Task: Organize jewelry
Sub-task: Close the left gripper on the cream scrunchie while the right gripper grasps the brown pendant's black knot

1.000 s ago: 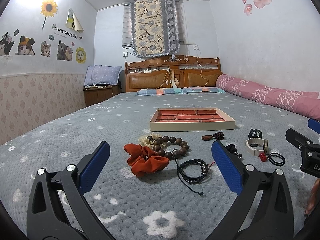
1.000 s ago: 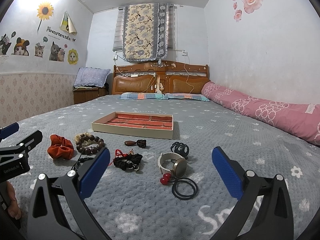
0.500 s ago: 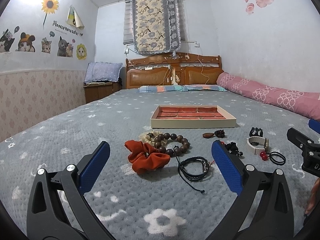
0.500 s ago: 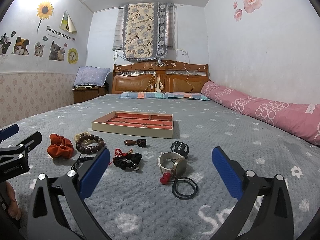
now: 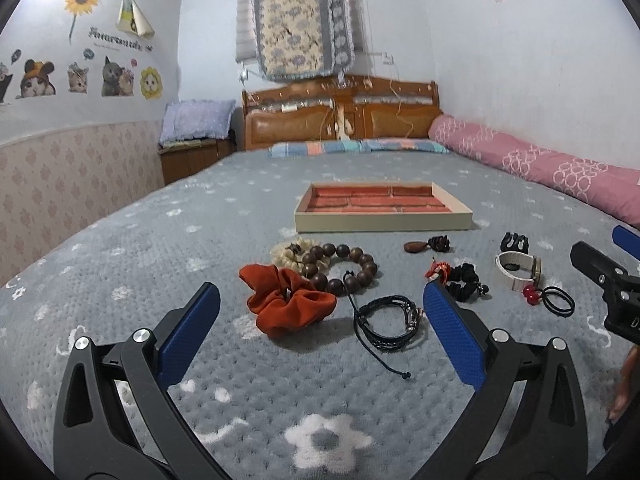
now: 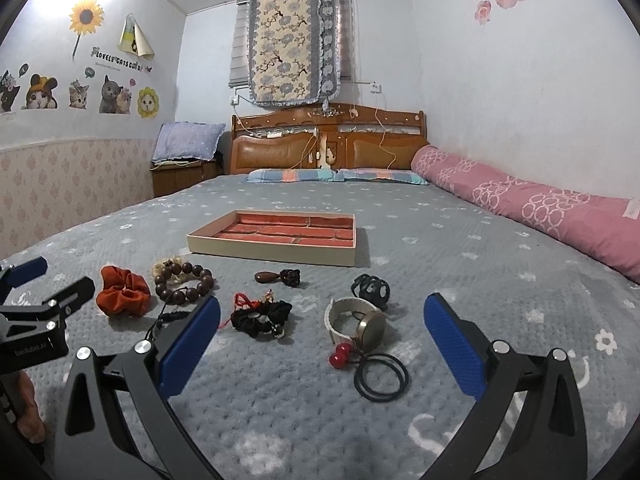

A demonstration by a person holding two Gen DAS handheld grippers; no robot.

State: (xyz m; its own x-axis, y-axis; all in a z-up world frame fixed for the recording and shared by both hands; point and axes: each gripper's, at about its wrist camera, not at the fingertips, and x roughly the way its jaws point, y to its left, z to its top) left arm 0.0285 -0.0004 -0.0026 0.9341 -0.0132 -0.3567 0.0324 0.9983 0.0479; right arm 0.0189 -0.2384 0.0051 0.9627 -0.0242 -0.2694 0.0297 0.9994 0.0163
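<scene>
The left gripper (image 5: 320, 332) hangs above the grey bedspread (image 5: 120, 280), its 2 blue fingers spread wide and holding nothing. The orange scrunchie (image 5: 286, 300) and black braided bracelet (image 5: 390, 318) lie just ahead between them, the wooden bead bracelet (image 5: 344, 268) at 12 o'clock. The right gripper (image 6: 322, 344) is likewise spread, facing the watch (image 6: 358, 320) and black hair ties (image 6: 380, 376). The jewelry tray (image 6: 276, 250) sits beyond at 11 o'clock, well apart from both.

Both wrist views look low across the bed (image 5: 120, 240), sharing the tray (image 6: 276, 254).
</scene>
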